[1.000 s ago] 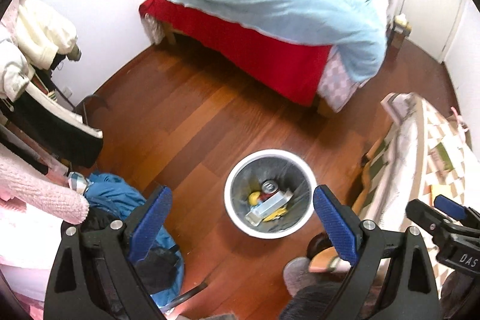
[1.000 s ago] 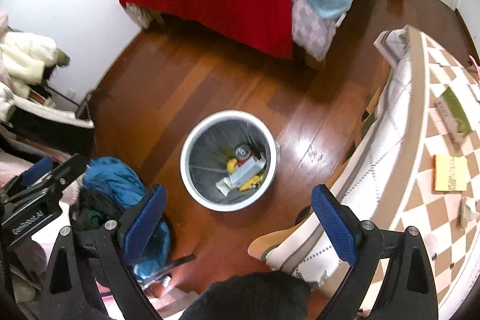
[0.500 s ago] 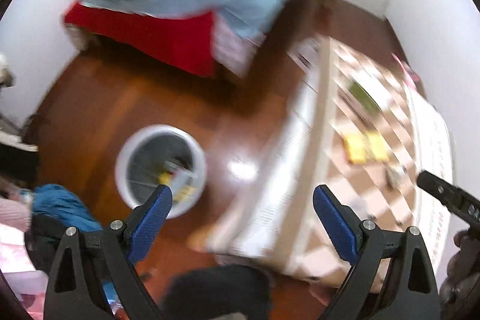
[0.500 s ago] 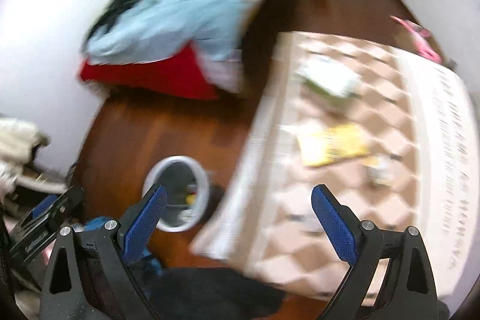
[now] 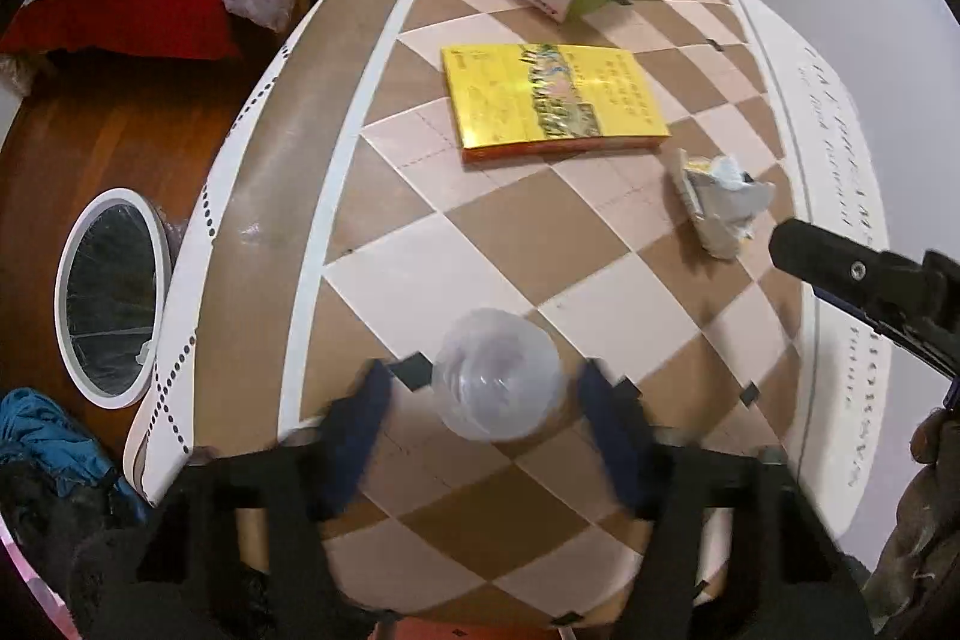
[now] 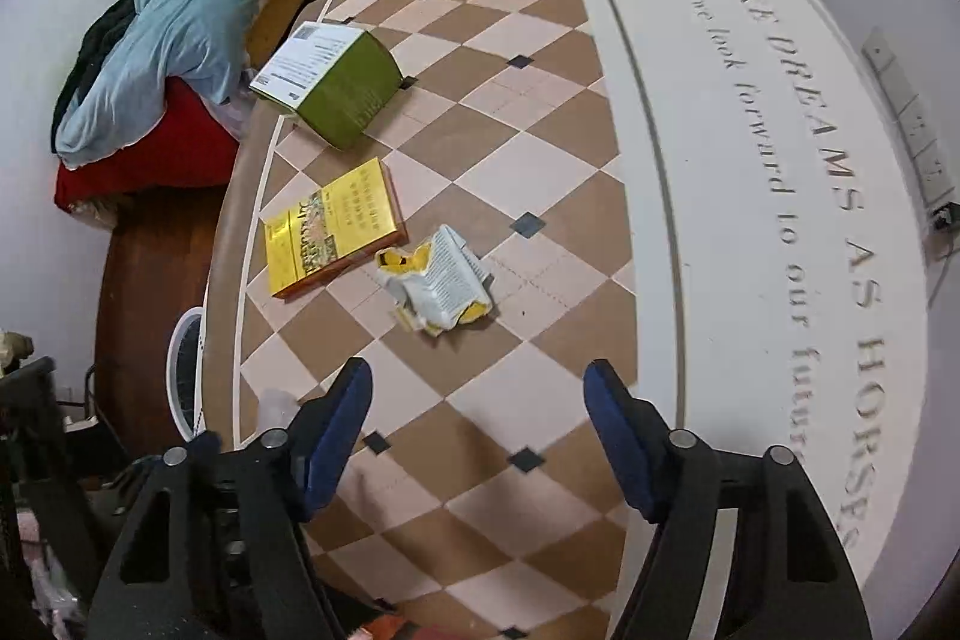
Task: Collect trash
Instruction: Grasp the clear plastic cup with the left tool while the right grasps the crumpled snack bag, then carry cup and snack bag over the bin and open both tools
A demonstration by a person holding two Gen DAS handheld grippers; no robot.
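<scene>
Left hand-held gripper (image 5: 483,415), jaws closing but still apart, straddles a light, crushable clear plastic cup (image 5: 498,376); grip its sidewall gently.

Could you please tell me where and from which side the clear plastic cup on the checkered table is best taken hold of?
Grip the clear plastic cup across its round wall just below the rim, coming from above. It stands upright, mouth up, between the left claw's closing fingers. Squeeze gently; the thin wall probably flexes.

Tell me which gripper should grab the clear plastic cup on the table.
Left. The left gripper already straddles the clear plastic cup; the right gripper faces the crumpled wrapper instead.
</scene>
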